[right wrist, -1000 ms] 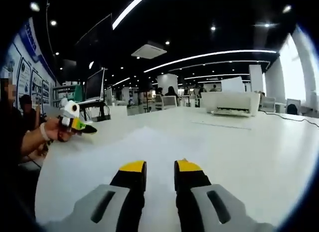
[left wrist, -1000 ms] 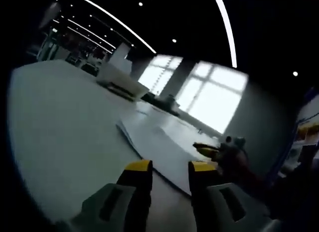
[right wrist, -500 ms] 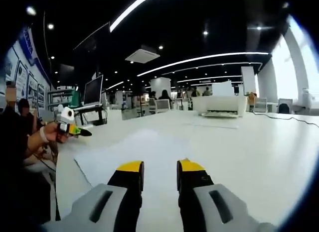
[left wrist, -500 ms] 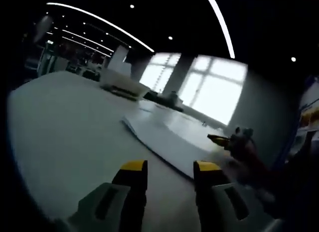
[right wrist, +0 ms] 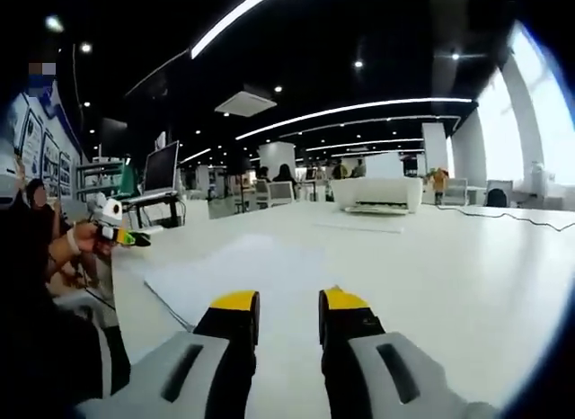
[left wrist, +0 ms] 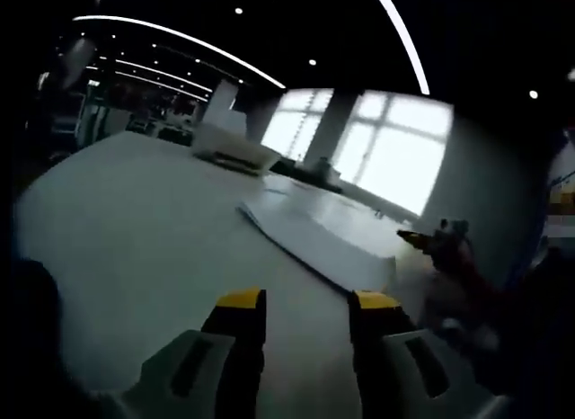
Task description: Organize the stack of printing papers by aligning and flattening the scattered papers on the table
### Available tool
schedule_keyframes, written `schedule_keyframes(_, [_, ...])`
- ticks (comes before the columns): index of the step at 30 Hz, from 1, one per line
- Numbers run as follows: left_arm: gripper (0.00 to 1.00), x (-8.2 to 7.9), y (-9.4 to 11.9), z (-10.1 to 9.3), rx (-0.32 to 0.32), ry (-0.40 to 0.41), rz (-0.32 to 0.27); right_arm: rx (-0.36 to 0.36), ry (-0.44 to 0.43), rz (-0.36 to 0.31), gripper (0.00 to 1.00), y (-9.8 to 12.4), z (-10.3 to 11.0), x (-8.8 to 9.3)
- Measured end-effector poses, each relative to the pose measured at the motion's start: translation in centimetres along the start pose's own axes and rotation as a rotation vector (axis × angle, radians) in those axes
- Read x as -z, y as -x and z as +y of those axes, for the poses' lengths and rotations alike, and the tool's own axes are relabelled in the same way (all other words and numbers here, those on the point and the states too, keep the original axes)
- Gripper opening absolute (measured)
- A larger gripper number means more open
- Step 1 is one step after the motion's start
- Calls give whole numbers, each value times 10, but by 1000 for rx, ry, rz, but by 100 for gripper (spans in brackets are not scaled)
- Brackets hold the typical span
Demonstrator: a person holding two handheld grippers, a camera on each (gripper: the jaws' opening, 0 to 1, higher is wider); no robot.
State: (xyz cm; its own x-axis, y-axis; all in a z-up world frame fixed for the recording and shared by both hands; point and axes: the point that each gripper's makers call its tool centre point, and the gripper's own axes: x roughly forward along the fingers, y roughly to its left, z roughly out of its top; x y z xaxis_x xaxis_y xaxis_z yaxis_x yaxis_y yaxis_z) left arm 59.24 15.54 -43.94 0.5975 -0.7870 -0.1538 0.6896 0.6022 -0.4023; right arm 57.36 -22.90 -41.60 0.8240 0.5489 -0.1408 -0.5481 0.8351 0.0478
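We hold both grippers low over the table (right wrist: 467, 284), each with its jaws spread and nothing between them. In the left gripper view, the left gripper (left wrist: 308, 302) sits short of the paper stack (left wrist: 314, 230), which lies flat on the table just ahead and slightly to the right; its near edge looks fairly even, so we judge the aligning mostly done, with perhaps a final squaring and pressing left. In the right gripper view, the right gripper (right wrist: 290, 302) hovers at the stack's near edge, paper (right wrist: 243, 275) spreading ahead of it. Farther off, a printer (right wrist: 377, 194) stands on the table.
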Motion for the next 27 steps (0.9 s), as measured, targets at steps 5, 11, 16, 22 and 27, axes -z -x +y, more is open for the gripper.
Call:
schedule_keyframes(5, [40,-3,13,-5,-15,-6,-14,22,5,5,22,22,-1,1])
schedule_keyframes(11, [41,-11,29,-20,-24,-43,-25,50,26,23,22,51,1,7])
schedule_keyframes(16, [41,-14,36,-32,-24,-73,-24,66,21,21,22,68,-1,12])
schedule_keyframes(22, [40,-13,45,-39,-37,-90,-13,77,16,15,22,90,2,10])
schedule_keyframes(27, [40,-6,51,-44,-50,-102,14,95,32,31,22,112,5,12])
